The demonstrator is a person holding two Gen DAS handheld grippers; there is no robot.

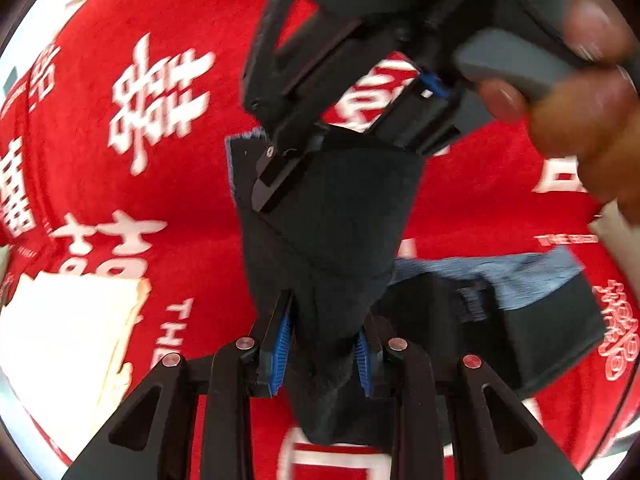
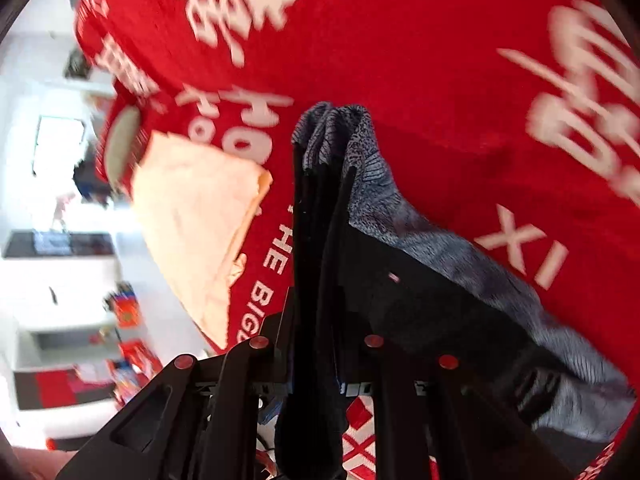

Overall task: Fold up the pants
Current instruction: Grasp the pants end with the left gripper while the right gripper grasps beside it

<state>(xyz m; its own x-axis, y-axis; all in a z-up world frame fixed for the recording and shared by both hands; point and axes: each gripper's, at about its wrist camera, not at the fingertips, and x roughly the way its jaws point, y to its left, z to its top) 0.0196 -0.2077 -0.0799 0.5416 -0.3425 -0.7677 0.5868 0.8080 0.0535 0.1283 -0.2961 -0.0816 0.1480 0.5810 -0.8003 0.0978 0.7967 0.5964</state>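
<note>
The pants (image 1: 328, 240) are black with a grey inner side and hang bunched above the red cloth. My left gripper (image 1: 322, 344) is shut on them, with dark fabric pinched between its blue pads (image 1: 280, 344). Above it, my right gripper (image 1: 344, 152) comes in from the top and grips the same bundle higher up. In the right wrist view the pants (image 2: 440, 280) rise in a narrow fold between the fingers of my right gripper (image 2: 320, 160), which is shut on them. The rest of the pants trails down to the right onto the cloth.
A red cloth (image 1: 120, 184) with white characters covers the surface. A folded peach garment (image 1: 68, 332) lies at the left, near the cloth's edge (image 2: 200, 216). A person's hand (image 1: 580, 112) holds the right gripper's handle. White shelves (image 2: 60, 280) stand beyond the table.
</note>
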